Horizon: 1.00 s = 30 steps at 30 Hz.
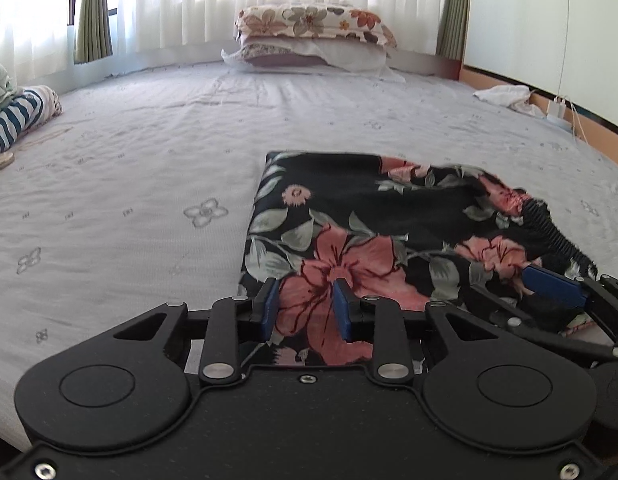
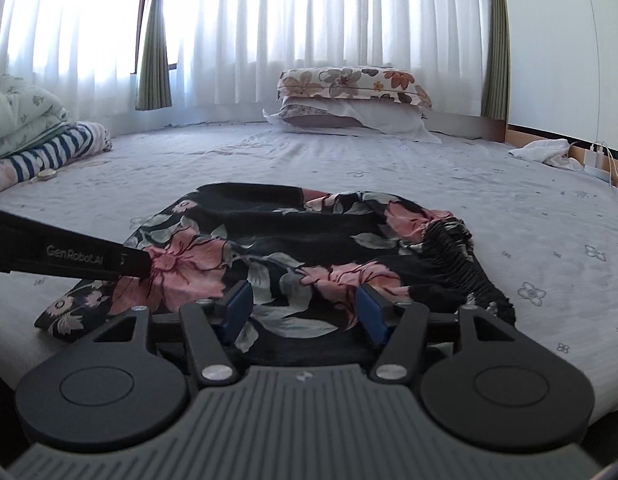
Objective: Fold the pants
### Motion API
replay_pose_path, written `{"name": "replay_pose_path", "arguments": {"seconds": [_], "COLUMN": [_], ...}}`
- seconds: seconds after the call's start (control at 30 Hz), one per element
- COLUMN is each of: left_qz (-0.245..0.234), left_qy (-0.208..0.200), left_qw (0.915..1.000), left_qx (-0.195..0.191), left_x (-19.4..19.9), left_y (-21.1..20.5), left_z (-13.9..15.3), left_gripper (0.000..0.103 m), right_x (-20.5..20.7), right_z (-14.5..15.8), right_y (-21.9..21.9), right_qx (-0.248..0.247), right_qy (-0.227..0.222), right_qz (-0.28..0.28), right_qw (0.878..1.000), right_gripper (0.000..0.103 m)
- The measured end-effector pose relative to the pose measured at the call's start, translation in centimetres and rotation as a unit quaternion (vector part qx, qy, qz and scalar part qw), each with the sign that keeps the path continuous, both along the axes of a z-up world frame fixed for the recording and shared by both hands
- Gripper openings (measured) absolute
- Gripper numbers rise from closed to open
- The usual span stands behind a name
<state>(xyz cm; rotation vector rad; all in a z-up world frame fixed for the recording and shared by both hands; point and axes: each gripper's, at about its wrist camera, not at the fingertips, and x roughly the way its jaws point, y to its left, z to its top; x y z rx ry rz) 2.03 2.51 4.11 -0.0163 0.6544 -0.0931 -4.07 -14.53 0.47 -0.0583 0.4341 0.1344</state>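
Left wrist: pants [image 1: 373,236] lie between open jaws, both grippers.

Daylight through sheer white pleated curtains [image 2: 309,32] blows out to glare; foreground dimmer, softly shadowed. Fisheye curvature bends edges, with dark vignetted corners.

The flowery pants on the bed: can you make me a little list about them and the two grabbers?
pants: black floral pants, folded into a compact bundle on the bed
waistband: ribbed black elastic at the right end
left gripper: open, fingers over the near edge of the pants
right gripper: open, over the near edge further right
behind: two stacked pillows by the curtains
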Motion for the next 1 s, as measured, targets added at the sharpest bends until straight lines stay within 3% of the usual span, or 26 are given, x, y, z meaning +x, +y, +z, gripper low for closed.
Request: {"name": "replay_pose_path", "arguments": {"seconds": [0.13,0.37,0.47,0.6,0.77,0.9,0.97,1.0], "left_qz": [-0.004,-0.005,-0.005,-0.004,-0.01,-0.012,-0.019,-0.026], "left_qy": [0.009,0.007,0.004,0.003,-0.004,-0.033,-0.038,-0.033], "left_qw": [0.9999,0.9999,1.0,1.0,0.9996,0.9994,0.9991,0.999], "left_qx": [0.01,0.009,0.006,0.006,-0.026,-0.004,-0.009,-0.011], "left_x": [-0.1,-0.3,-0.4,-0.5,-0.5,1.0,2.3,3.1], "left_y": [-0.2,0.1,0.1,0.2,1.6,2.4,2.8,2.9], "left_z": [-1.0,-1.8,-1.9,-1.8,0.2,2.8,3.9,4.3], "left_gripper": [0.028,0.029,0.029,0.029,0.028,0.02,0.019,0.019], "right_x": [-0.1,0.1,0.1,0.0,-0.9,-0.8,-0.2,0.2], "right_z": [-0.8,-1.3,-1.7,-1.7,-0.3,0.8,1.0,0.9], "right_y": [0.2,-2.8,-3.7,-2.7,-2.0,1.0,3.0,3.8], "right_qx": [-0.016,-0.028,-0.023,-0.058,-0.018,0.001,0.008,0.016], "right_qy": [0.007,0.004,0.0,-0.009,-0.052,-0.072,-0.063,-0.054], "right_qz": [-0.009,-0.076,-0.075,-0.08,-0.078,-0.035,0.008,0.03], "right_qw": [1.0,0.997,0.997,0.995,0.995,0.997,0.998,0.998], "right_gripper": [0.072,0.07,0.07,0.071,0.076,0.076,0.041,0.029]}}
